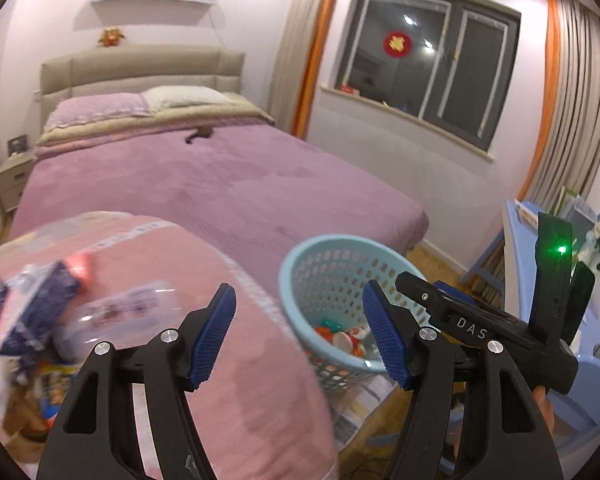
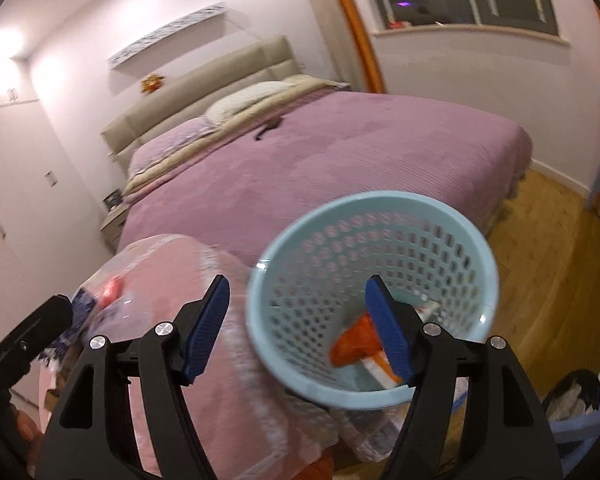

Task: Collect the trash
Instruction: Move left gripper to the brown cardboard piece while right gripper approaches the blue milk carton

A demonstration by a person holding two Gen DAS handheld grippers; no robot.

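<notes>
Both grippers hang empty with jaws apart: left gripper (image 1: 300,336), right gripper (image 2: 300,328). Trash (image 1: 40,320), a blurred heap of wrappers on the pink cushion (image 1: 228,320), lies left of and nearest the left gripper. A basket (image 2: 380,208) holding some scraps sits before the right gripper, beside the cushion.

wrappers (image 1: 32,312) left of basket (image 1: 300,256)
</notes>
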